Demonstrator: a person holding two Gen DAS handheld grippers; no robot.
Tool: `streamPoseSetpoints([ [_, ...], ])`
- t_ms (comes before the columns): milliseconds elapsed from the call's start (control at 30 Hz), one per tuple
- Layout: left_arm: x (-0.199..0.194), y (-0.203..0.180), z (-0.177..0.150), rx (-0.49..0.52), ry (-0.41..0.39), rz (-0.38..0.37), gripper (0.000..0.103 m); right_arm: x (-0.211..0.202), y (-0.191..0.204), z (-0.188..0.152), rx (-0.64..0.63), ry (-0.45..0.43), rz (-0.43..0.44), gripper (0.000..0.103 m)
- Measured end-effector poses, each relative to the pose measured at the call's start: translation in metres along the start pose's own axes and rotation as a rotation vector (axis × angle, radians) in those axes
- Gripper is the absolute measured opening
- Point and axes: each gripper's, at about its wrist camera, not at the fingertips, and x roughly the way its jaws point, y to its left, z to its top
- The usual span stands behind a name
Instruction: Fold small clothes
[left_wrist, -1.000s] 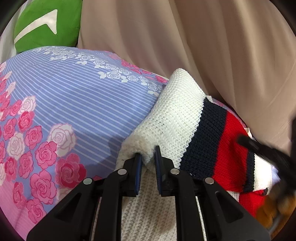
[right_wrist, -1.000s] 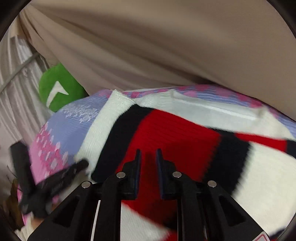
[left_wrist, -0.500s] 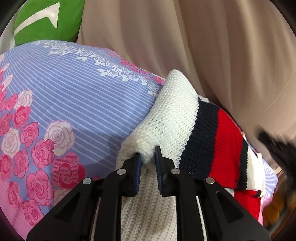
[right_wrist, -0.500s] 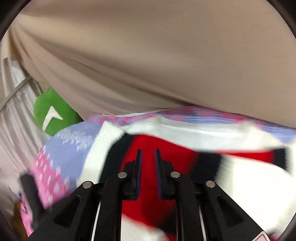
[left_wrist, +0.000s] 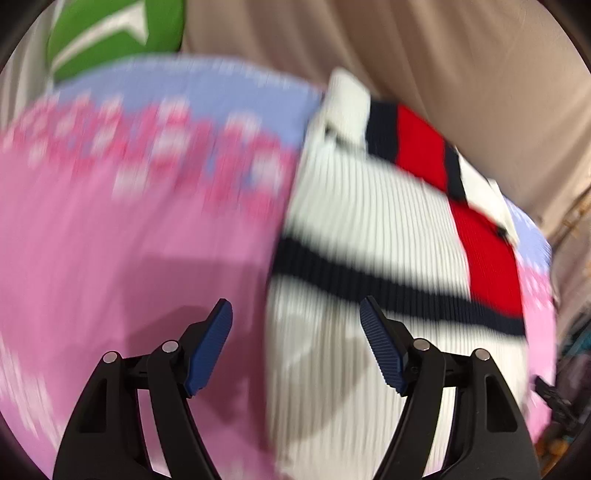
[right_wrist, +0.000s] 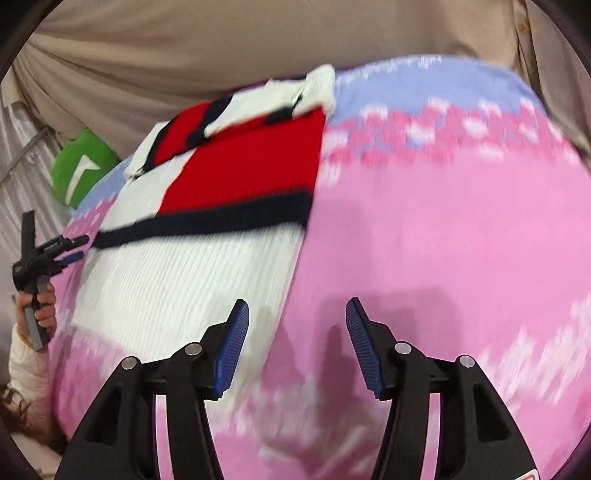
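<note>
While both views are smeared by motion, the left gripper (left_wrist: 295, 317) shows its jaws just sprung wide, nothing between the blue pads, hovering over the near left edge of the sweater (left_wrist: 369, 236). The right gripper (right_wrist: 297, 314) has likewise just opened wide and empty, the sweater's right edge at its ten o'clock. Folded, the white, navy and red knit lies on the pink floral sheet (right_wrist: 443, 240). Farther off at eleven o'clock sits a green cushion (left_wrist: 110, 33), beige curtain (right_wrist: 184, 48) behind.

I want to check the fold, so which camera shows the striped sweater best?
The right wrist view: the sweater lies whole, all edges visible. In the left wrist view the sweater is closer, blurrier, its near end hidden behind the tongs.
</note>
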Motion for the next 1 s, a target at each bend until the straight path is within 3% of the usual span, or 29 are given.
streamPoseSetpoints([
  [133,-0.021,0.006,-0.046,-0.018,0.006,-0.049,0.069,0.008,0.013,-0.027,0.021,0.014,0.106,0.057],
  [167,-0.023,0.005,-0.052,-0.028,0.013,-0.084,0.069,0.009,0.018,-0.029,0.021,-0.008,0.109,0.065],
  [267,-0.026,0.000,-0.061,-0.049,0.015,-0.139,0.069,0.017,0.028,-0.027,0.064,-0.021,0.201,0.068],
  [367,-0.021,-0.007,-0.066,-0.066,0.019,-0.191,0.059,0.026,0.035,-0.025,0.092,-0.043,0.220,0.068],
  [433,-0.016,-0.012,-0.065,-0.066,0.019,-0.194,0.042,0.027,0.039,-0.024,0.101,-0.063,0.222,0.063],
  [467,-0.012,-0.014,-0.065,-0.069,0.026,-0.206,0.019,0.029,0.040,-0.023,0.112,-0.070,0.216,0.042],
  [500,-0.010,-0.015,-0.064,-0.081,0.034,-0.212,0.008,0.031,0.041,-0.023,0.122,-0.074,0.211,0.022],
  [533,-0.011,-0.015,-0.065,-0.089,0.030,-0.216,0.008,0.031,0.040,-0.024,0.140,-0.082,0.214,0.013],
  [800,-0.102,-0.031,-0.083,0.013,-0.169,-0.283,0.006,-0.038,0.049,-0.050,0.048,-0.325,0.254,0.010],
  [1000,-0.186,-0.037,-0.126,0.118,-0.318,-0.395,0.005,-0.127,0.052,-0.093,-0.087,-0.540,0.408,0.010],
])
